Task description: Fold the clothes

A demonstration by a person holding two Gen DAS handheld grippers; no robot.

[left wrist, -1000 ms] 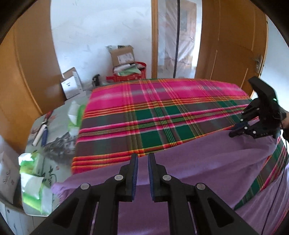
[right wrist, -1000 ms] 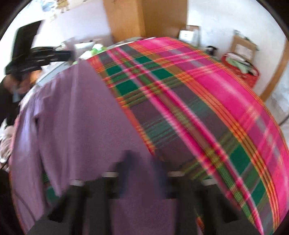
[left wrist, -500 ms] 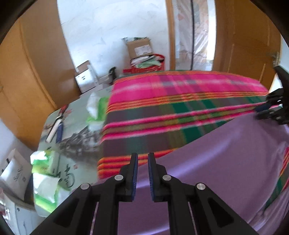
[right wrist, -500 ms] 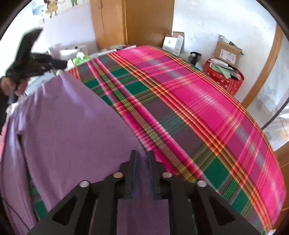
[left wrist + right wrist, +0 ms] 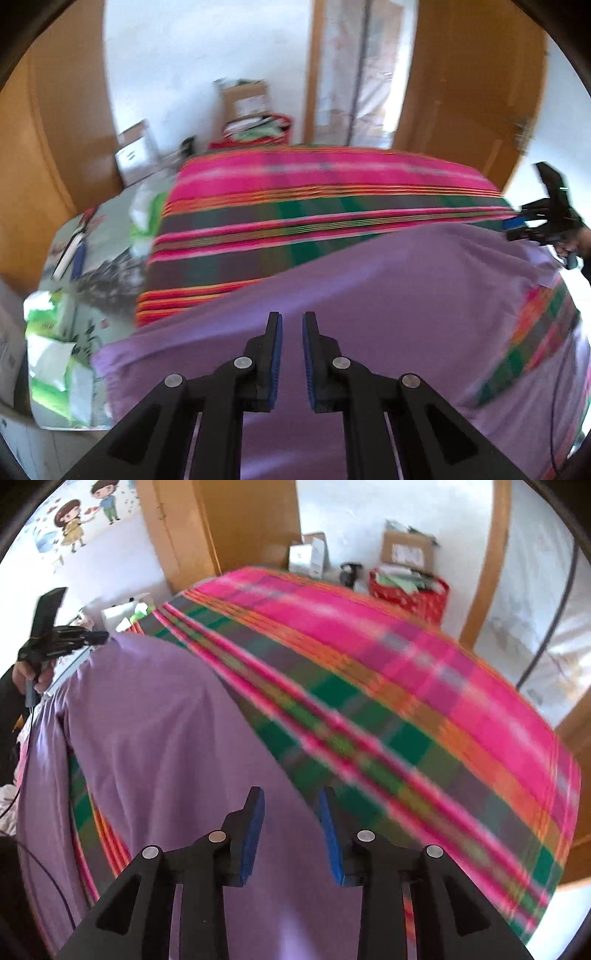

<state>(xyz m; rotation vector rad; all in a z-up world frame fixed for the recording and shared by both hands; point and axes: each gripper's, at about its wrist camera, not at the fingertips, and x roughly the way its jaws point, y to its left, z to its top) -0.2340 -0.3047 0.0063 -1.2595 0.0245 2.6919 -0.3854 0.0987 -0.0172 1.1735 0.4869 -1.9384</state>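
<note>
A purple garment (image 5: pixel 406 295) lies spread over a bed with a pink, green and orange plaid cover (image 5: pixel 314 206). My left gripper (image 5: pixel 291 319) points down over its near left part, pads a narrow gap apart with purple cloth showing between them. In the right wrist view the garment (image 5: pixel 166 720) peaks at one corner right at the left gripper (image 5: pixel 94 638), so it looks shut on the cloth. My right gripper (image 5: pixel 291 794) hangs over the garment's edge beside the plaid cover (image 5: pixel 406 701). Its jaws are opening and the pads press on nothing. It also shows far right as the right gripper (image 5: pixel 517 225).
A low side table (image 5: pixel 96 266) with green and white tissue packs (image 5: pixel 55 332) stands left of the bed. Cardboard boxes (image 5: pixel 245 98) and a red basket (image 5: pixel 258 127) sit by the far wall. Wooden doors flank the room. A person's hand (image 5: pixel 26 672) holds the left gripper.
The right gripper's jaws, shut on the garment's edge before, now stand apart, and that hand has swung sideways along the bed. The purple cloth reaches further past the left fingertips.
</note>
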